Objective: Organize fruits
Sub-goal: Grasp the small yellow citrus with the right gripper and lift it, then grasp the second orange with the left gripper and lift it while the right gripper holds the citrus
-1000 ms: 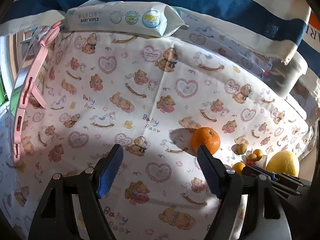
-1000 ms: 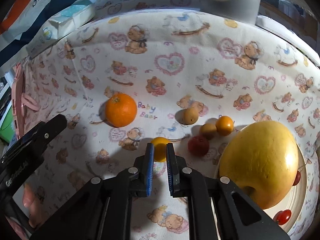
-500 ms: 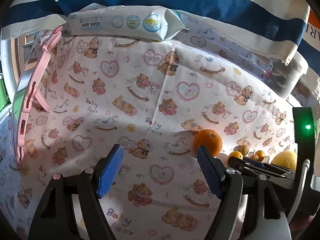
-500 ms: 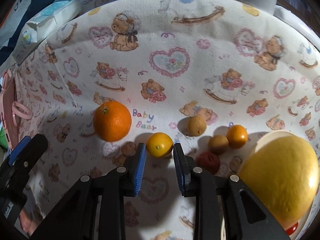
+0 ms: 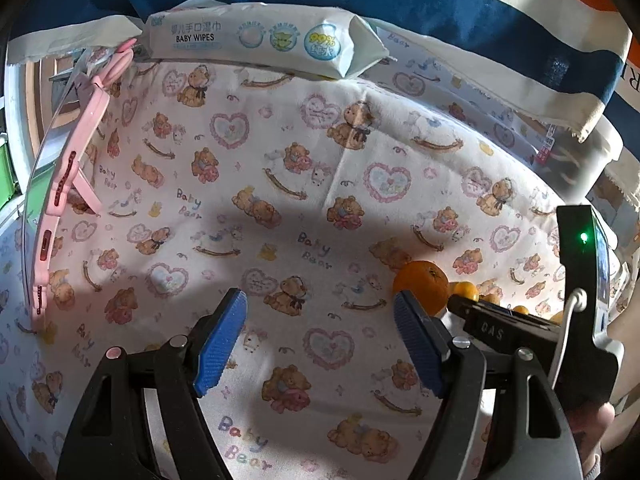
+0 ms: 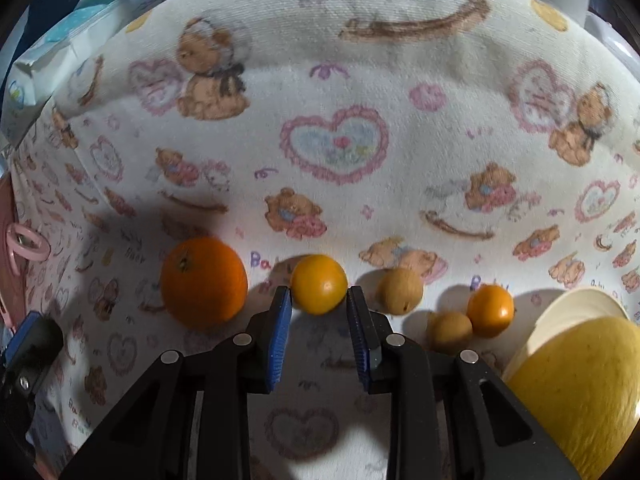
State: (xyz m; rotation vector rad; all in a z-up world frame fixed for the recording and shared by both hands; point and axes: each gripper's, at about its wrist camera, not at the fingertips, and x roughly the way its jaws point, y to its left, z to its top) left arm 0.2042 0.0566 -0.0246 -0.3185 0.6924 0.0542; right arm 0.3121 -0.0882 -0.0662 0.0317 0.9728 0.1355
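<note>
Bear-print cotton cloth [image 5: 320,184], wide bare stretch at centre and left; fruit bunched at near right.
Far edge: white baby-wipes pack [image 5: 256,40]; left edge: propped pink-framed mirror [image 5: 68,184]. Big yellow pomelo [image 6: 580,392] on cream plate [image 6: 576,304], far right. Large orange [image 6: 204,280] left of small yellow-orange citrus [image 6: 319,283], which sits at the parted tips of the right gripper [image 6: 319,316], untouched. Left gripper [image 5: 320,340] wide open, holding nothing.

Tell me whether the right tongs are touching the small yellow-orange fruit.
Cannot tell. In the right wrist view the right tongs flank the small yellow-orange fruit, pads at its sides, but no clear gap or contact shows.
</note>
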